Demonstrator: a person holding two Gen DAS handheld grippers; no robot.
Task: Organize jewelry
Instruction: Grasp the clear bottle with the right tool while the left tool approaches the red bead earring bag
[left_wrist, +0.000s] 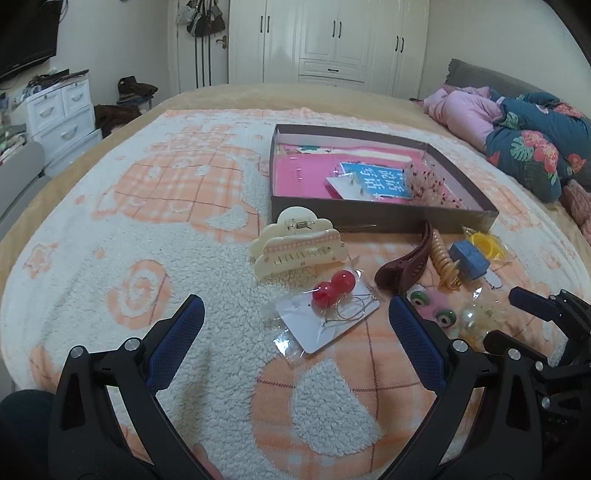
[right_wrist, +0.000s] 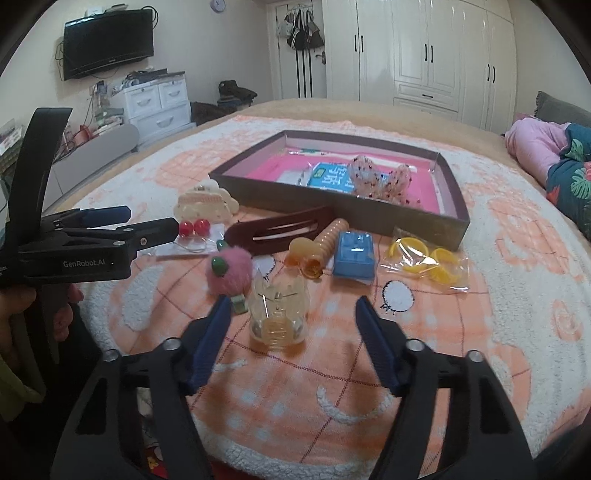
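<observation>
Blanketed bed bearing tray, trinkets

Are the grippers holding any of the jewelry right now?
No. The left gripper and the right gripper are both open and hold nothing.

Left claw and right claw both gape empty.

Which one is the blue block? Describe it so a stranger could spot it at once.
Start at the shallow dark box lying on the orange-and-white blanket. Just in front of its near wall, the blue block lies between a ribbed amber spiral clip and a clear packet of yellow rings. It is the only solid blue rectangular piece there.
</observation>
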